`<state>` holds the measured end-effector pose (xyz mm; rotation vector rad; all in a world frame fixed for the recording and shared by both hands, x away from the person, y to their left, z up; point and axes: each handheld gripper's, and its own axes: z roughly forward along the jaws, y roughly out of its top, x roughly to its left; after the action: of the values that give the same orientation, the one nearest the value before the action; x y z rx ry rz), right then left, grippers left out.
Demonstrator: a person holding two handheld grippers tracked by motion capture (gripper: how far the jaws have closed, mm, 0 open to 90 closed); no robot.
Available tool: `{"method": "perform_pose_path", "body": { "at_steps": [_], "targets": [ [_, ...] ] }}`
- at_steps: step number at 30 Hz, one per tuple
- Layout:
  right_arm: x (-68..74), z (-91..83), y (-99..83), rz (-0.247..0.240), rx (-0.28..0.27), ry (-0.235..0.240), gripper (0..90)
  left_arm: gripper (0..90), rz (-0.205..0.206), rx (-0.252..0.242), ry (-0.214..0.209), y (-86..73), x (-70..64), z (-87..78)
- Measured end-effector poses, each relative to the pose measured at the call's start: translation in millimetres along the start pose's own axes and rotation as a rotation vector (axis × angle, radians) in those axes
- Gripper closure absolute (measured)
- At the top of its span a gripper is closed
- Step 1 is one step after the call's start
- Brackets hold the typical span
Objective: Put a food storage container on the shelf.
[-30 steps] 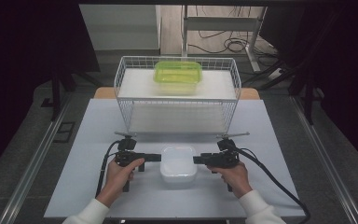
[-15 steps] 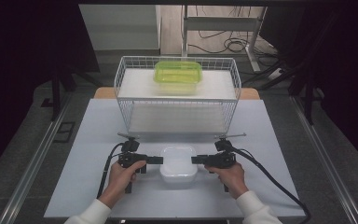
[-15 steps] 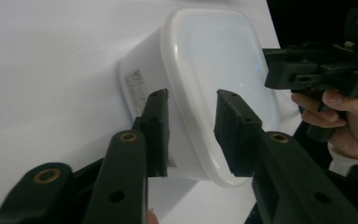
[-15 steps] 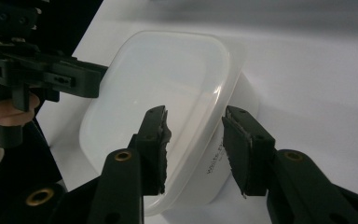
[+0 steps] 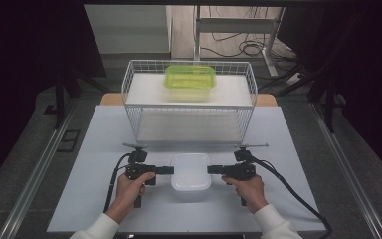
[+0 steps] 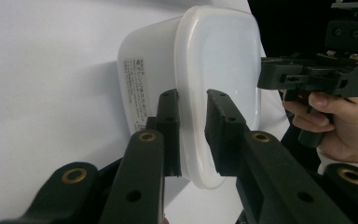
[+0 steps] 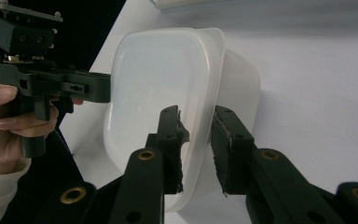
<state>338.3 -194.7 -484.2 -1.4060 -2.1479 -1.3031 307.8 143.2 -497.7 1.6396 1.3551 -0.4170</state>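
Behind: white wire basket holding green plastic box.
Container: white lidded plastic tub, table's near middle.
Left gripper: jaws part-open, straddling tub rim.
Right gripper: likewise, opposite rim.

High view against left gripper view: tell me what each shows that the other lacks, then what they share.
High view alone: a wire basket with a green box on top. Left gripper view alone: the printed label on the white tub's side, and the rim sitting between its jaws. Both: the white tub, the table, and the right hand-held gripper.
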Motion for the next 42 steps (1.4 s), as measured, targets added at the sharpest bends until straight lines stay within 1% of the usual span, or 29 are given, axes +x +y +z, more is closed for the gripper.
{"method": "perform_pose_path", "body": {
  "at_steps": [2, 5, 8, 11, 14, 17, 20, 23, 28, 31, 33, 35, 38, 42],
  "targets": [
    [0.9, -1.7, -0.1, -0.009, -0.003, 0.001, 74.9, 77.9, 0.007, -0.009, 0.005, -0.4, -1.4, -1.0],
    [2.6, -3.8, 0.1, -0.02, -0.016, 0.008, 76.8, 78.7, 0.03, -0.019, 0.021, -0.7, -3.8, -2.1],
    [3.4, -5.2, 0.4, -0.03, -0.018, 0.011, 76.9, 78.6, 0.042, -0.021, 0.021, -0.8, -5.7, -2.9],
    [4.6, -7.3, 1.2, -0.042, -0.028, 0.016, 76.9, 78.6, 0.051, -0.034, 0.018, -0.5, -8.0, -4.1],
    [6.2, -9.3, 1.8, -0.058, -0.037, 0.017, 76.9, 78.6, 0.076, -0.041, 0.018, 0.1, -10.6, -5.3],
    [8.0, -12.7, 2.8, -0.078, -0.047, 0.022, 76.9, 78.6, 0.091, -0.052, 0.015, 0.7, -14.5, -6.9],
    [10.9, -16.8, 4.0, -0.101, -0.058, 0.026, 76.9, 78.7, 0.111, -0.061, 0.015, 1.5, -18.3, -9.1],
    [18.1, -20.4, 5.6, -0.145, -0.07, 0.012, 76.8, 78.4, 0.131, -0.076, 0.024, 2.3, -21.3, -10.5],
    [27.1, -28.5, 6.9, -0.204, -0.109, 0.006, 76.5, 78.2, 0.162, -0.094, 0.021, 4.4, -27.7, -14.4],
    [28.5, -30.5, 7.7, -0.217, -0.119, 0.005, 76.4, 78.2, 0.175, -0.101, 0.017, 5.9, -30.3, -15.9],
    [32.3, -31.9, 8.2, -0.242, -0.124, -0.008, 75.8, 78.2, 0.18, -0.106, 0.017, 7.0, -31.6, -17.4],
    [36.1, -33.3, 9.6, -0.265, -0.132, -0.012, 75.6, 78.1, 0.19, -0.112, 0.016, 8.2, -32.7, -19.6],
    [39.6, -33.8, 12.1, -0.295, -0.138, -0.017, 75.4, 78.1, 0.205, -0.121, 0.023, 9.5, -35.5, -23.7],
    [43.0, -32.6, 13.8, -0.315, -0.138, -0.018, 75.1, 78.2, 0.222, -0.129, 0.032, 10.4, -38.0, -29.0]
  ]
}}
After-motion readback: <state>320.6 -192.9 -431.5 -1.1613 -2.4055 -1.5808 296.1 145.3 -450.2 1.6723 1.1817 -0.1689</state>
